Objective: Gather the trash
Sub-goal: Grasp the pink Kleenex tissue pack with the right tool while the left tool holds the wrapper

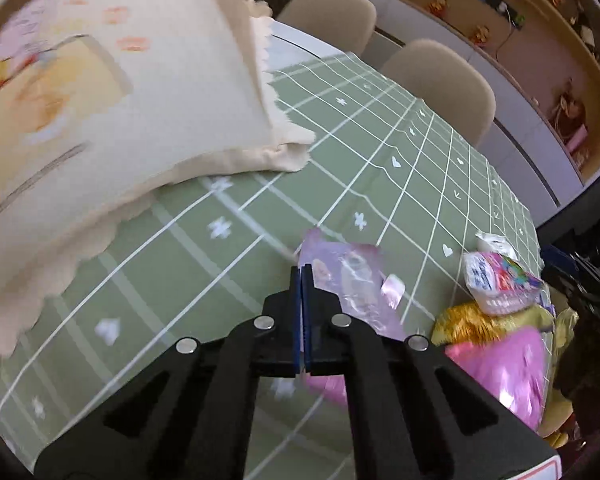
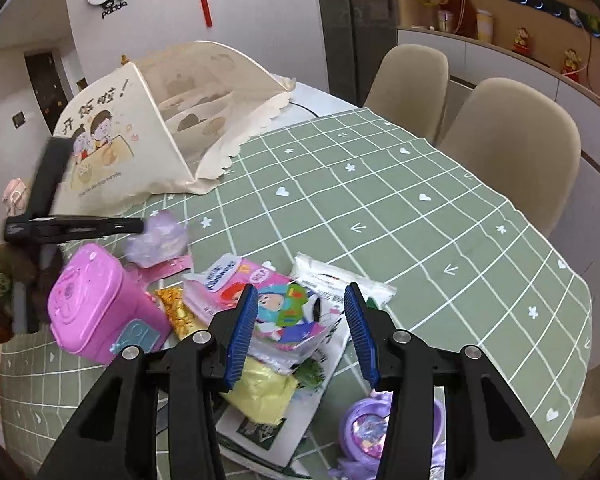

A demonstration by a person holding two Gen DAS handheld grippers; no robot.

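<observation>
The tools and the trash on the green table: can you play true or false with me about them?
1. The left tool is shut on a purple plastic wrapper. True.
2. The right tool is shut. False: it is open, above the cartoon snack packet.
3. The pink bin has its lid off. False: the lid is on.
4. The tablecloth is green with white lines. True.
5. The food cover lies flat. False: it stands like a tent.
</observation>
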